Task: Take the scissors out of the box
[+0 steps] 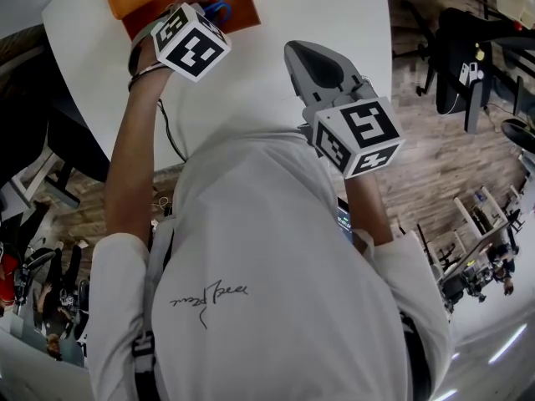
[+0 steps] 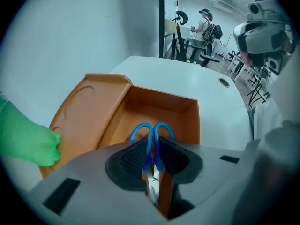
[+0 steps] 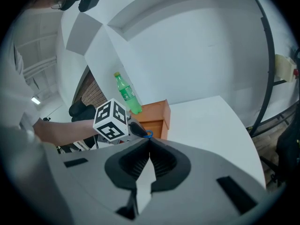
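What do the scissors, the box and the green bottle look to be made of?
The scissors: glossy blue handles, likely plastic; bright grey blades, probably steel. The box: matte orange-brown walls and a folded flap, seemingly cardboard. The green bottle: shiny, capped, likely plastic.

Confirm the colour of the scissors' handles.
Blue. The scissors show best in the left gripper view.

A white, rounded tabletop (image 1: 334, 15) carries an open orange box (image 2: 161, 103) near its edge, with a green bottle (image 3: 127, 93) standing upright just beside the box's lid.
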Demonstrator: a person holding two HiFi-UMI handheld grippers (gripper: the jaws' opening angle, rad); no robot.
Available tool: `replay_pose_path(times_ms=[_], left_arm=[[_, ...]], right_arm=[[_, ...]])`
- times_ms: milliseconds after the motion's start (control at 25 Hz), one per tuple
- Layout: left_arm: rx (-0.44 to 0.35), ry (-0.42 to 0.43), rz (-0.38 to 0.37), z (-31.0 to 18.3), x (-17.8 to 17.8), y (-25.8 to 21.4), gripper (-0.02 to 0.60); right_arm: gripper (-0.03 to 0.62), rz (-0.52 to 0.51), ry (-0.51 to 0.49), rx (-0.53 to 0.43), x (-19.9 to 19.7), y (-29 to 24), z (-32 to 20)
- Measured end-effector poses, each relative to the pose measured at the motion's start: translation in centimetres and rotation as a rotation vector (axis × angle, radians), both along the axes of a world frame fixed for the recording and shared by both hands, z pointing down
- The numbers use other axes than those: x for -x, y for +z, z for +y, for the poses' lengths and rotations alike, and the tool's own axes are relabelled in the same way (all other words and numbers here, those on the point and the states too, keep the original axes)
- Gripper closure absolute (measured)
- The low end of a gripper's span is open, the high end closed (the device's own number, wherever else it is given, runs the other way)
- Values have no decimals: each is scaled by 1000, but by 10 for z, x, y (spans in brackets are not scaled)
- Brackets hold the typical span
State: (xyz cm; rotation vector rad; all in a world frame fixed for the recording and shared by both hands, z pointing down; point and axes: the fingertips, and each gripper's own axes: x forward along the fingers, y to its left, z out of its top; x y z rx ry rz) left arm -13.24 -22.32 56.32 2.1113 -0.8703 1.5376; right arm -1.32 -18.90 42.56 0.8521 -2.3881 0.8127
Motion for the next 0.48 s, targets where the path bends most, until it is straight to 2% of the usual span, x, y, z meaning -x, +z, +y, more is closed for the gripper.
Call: replay_pose_path(times_ms=[480], left_arm=[[-94,-38,44,-7,4,-38,489]], right_arm=[[583,3,-25,-21,10,-8,9]])
